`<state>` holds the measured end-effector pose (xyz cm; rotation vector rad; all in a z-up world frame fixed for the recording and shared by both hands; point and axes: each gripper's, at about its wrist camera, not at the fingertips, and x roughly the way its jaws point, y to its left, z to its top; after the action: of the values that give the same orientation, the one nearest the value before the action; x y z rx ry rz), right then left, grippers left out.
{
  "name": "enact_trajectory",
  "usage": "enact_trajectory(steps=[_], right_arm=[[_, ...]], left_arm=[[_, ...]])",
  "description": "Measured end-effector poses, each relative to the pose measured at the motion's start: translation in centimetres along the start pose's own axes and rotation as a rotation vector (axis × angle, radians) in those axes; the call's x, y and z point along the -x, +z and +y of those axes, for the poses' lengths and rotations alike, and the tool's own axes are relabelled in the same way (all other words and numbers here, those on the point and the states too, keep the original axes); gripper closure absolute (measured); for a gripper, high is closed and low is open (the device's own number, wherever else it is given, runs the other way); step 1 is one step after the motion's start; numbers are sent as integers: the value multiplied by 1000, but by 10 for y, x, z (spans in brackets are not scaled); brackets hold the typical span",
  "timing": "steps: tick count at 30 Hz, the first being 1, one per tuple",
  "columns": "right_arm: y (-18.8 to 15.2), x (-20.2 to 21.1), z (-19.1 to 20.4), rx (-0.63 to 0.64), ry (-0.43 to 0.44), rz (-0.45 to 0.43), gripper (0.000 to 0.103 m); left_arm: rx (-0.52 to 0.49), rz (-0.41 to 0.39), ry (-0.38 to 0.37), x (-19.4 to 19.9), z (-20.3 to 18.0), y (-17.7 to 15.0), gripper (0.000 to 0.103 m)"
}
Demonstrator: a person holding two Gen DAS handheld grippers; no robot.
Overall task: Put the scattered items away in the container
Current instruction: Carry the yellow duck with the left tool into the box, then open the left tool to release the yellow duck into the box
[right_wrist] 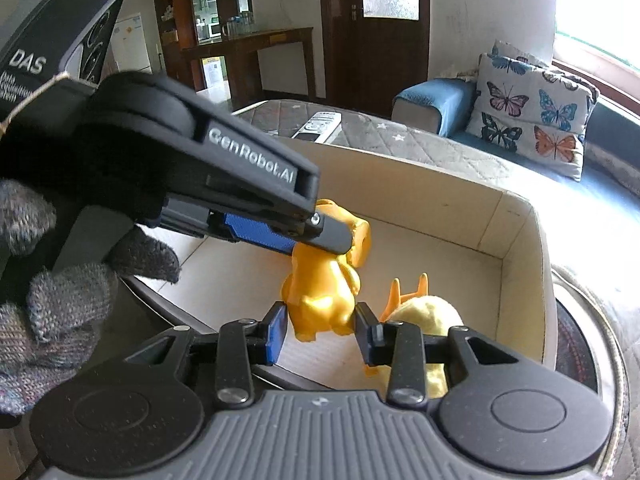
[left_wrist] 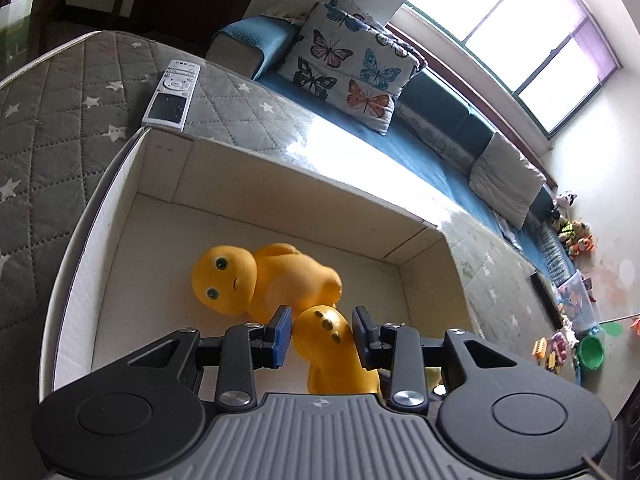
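Observation:
A yellow rubber doll hangs over the inside of an open cardboard box. My left gripper is shut on a limb of it that bears three dots. In the right wrist view my right gripper is shut on the doll's lower body. There the left gripper's finger reaches in from the left, lies over the doll's upper part and hides its head. A pale yellow plush toy with orange parts lies in the box by my right finger.
A white remote lies on the grey quilted star-pattern cover just behind the box. A blue sofa with a butterfly cushion runs along the window wall. A gloved hand holds the left gripper. Toys lie on the floor.

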<state>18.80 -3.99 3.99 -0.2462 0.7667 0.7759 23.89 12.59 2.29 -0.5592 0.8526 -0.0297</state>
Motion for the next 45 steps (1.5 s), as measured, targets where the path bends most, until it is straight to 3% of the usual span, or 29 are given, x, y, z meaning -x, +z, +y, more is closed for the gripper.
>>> enact_trajectory(steps=[1,13,29,45], right_arm=[[0,0,0,3,-4,0,66],[-10,23,3,-1,-45,-46,65],[-46,86,14,-31,-143,-160,53],[-105,115,1,-147,-211,-136,49]], left_arm=[[0,4,2,-1,0,-1,73],[-38,-15,14,11,-7,-5,71],[-144,-55,-23,47,-39,-36,70],[-210,5,-62,47,-70,-82,70]])
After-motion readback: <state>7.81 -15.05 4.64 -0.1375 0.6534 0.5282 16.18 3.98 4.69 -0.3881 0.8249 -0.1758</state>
